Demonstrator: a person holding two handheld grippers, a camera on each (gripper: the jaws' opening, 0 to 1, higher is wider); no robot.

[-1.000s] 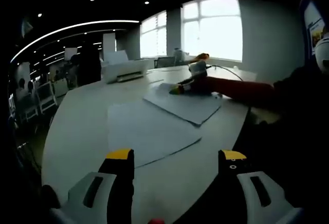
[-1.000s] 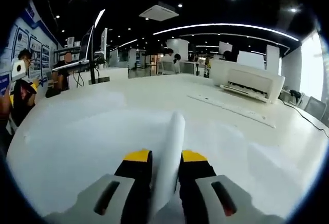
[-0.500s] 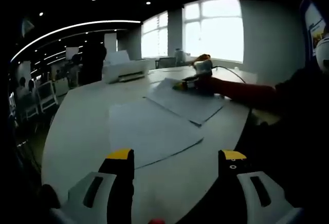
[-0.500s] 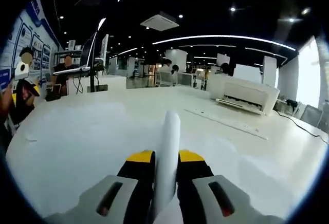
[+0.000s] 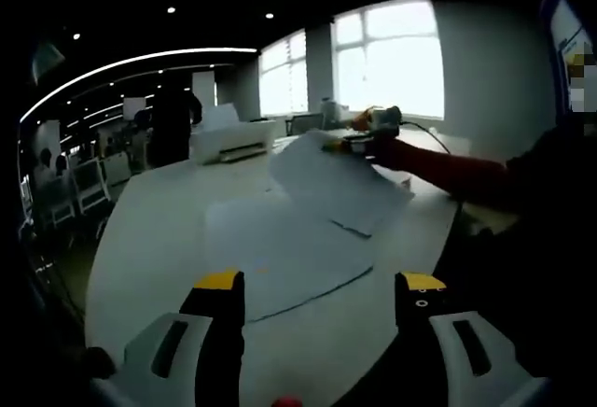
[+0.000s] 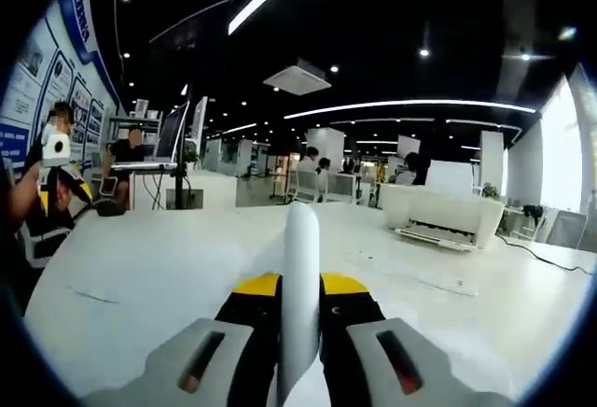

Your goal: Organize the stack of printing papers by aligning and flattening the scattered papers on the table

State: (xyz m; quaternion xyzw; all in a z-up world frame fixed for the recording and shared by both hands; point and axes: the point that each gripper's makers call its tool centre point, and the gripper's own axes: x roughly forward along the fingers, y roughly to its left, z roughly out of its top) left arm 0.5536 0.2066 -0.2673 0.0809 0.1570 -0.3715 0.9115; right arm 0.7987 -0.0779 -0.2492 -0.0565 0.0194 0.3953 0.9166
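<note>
Pinching a white sheet of printing paper (image 6: pixel 300 286) edge-on between their yellow-tipped jaws, my right tongs (image 6: pixel 299 287) hold it raised above the pale, rounded desk (image 6: pixel 140 267); in the right gripper view the sheet stands as a thin upright strip rising from between the jaws. In the left gripper view the same right tongs (image 5: pixel 366 138) appear at the far side of the desk (image 5: pixel 149 239), at the end of my red sleeve (image 5: pixel 438 166), with the lifted white sheet (image 5: pixel 331 178) hanging tilted from them, its far corner up and its lower edge near the desk surface. Beneath and in front of it a second white sheet of printing paper (image 5: pixel 280 253) lies flat on the desk, slightly askew to the raised one. My left tongs (image 5: pixel 317 290) hover low over the near edge of the desk with their yellow-tipped jaws spread wide apart and nothing between them. A white desktop printer (image 6: pixel 443 216) sits on the desk well beyond the papers, seen also in the left gripper view (image 5: pixel 233 141). Bright windows (image 5: pixel 392 57) light the far wall, and seated people (image 6: pixel 126 150) work at a distant desk in the open office.
</note>
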